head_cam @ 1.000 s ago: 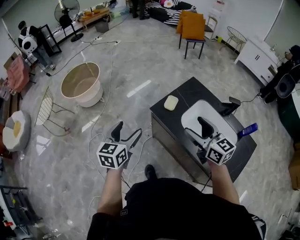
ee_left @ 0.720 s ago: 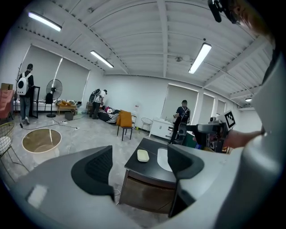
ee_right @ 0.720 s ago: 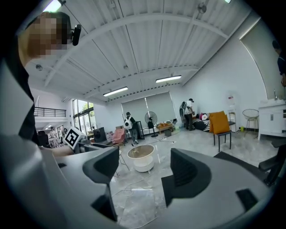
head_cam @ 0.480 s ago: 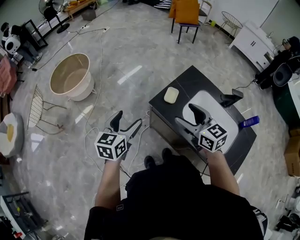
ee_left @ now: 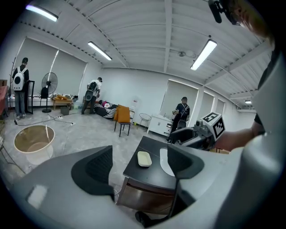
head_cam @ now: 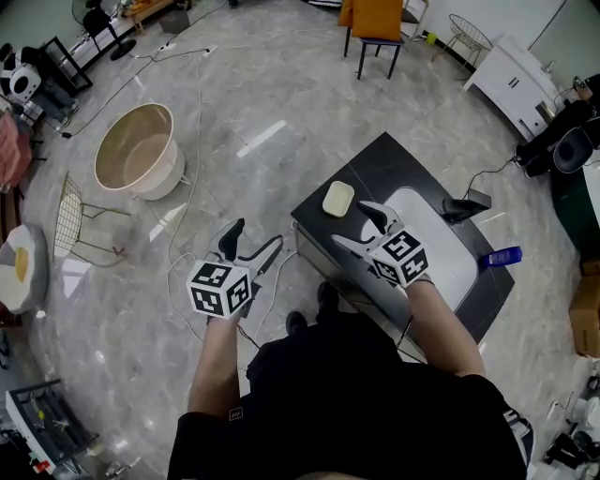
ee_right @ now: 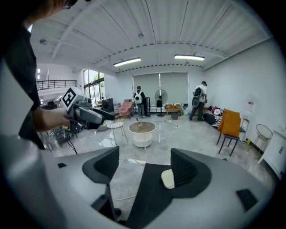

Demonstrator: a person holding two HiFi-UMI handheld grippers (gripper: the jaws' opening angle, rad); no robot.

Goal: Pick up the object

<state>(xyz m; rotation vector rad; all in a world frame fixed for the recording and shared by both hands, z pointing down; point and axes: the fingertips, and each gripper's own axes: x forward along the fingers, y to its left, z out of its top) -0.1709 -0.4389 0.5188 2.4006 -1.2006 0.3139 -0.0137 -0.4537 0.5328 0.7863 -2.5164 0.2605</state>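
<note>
Head view. Left gripper (head_cam: 255, 239) is held over the grey marble floor (head_cam: 281, 112), off the near-left corner of the low black rectangular table (head_cam: 394, 173). Its jaws are spread, with nothing between them. Right gripper (head_cam: 352, 225) is over the table's left end, jaws likewise spread and empty. The pale cream rounded-square pad (head_cam: 338, 199) lies flat on the table near that end, just beyond the right gripper's fingertips; no contact shows. A white oval patch (head_cam: 445, 253) takes up the middle of the tabletop. A small blue object (head_cam: 504, 255) and a black object (head_cam: 464, 204) sit toward the far side. A round beige tub (head_cam: 136, 150) stands on the floor well to the left, and an orange chair (head_cam: 375, 19) stands at the top.

Left gripper view. Both dark jaw pads are wide apart, and the gap is open. The cream pad (ee_left: 144, 159) is seen through the gap, resting on the black tabletop, well beyond the jaws. The right gripper's marker cube is at the right, in the person's hand. There are people at the back of the room.

Right gripper view. Jaws are apart, gripping nothing. The cream pad (ee_right: 167, 179) lies on the table in the gap, close against the right-hand jaw in the picture and partly covered by it. The beige tub and a wire chair (ee_right: 115, 126) are beyond, and the left gripper is at the left edge.
</note>
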